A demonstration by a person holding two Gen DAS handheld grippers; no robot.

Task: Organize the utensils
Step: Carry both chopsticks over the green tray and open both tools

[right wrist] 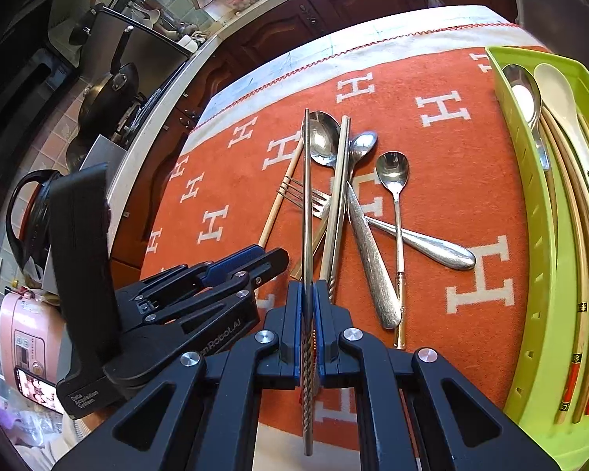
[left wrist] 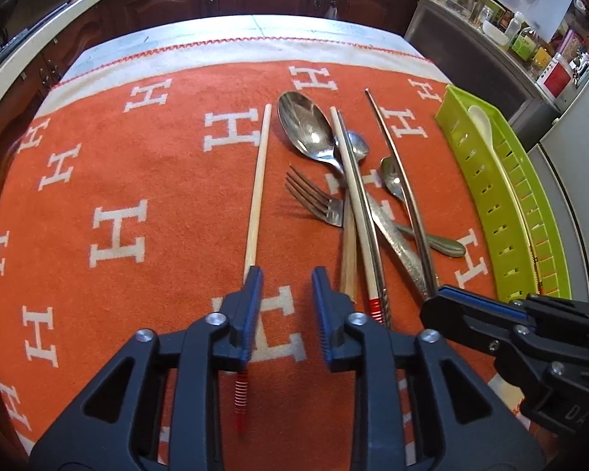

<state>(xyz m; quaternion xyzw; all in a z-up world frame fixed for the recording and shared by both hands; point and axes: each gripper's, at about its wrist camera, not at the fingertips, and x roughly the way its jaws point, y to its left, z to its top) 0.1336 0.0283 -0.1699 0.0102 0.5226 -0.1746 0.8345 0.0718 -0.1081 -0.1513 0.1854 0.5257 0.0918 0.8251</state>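
The right gripper (right wrist: 308,306) clamps a slim steel chopstick (right wrist: 306,204), while the left gripper (left wrist: 286,286) stands partly open, empty, a wooden red-banded chopstick (left wrist: 257,184) lying under its left finger. To the right, the lime-green slotted plastic tray (right wrist: 530,235) already holds spoons and chopsticks. Ahead, a loose heap of spoons, fork and chopsticks (right wrist: 353,204) remains.

Open orange cloth (left wrist: 117,180) lies left of the lone wooden chopstick (left wrist: 257,188), giving free passage. To its right, a crossed pile of cutlery (left wrist: 357,196) blocks the middle. The green tray (left wrist: 487,212) walls the far right, its slots already holding utensils.
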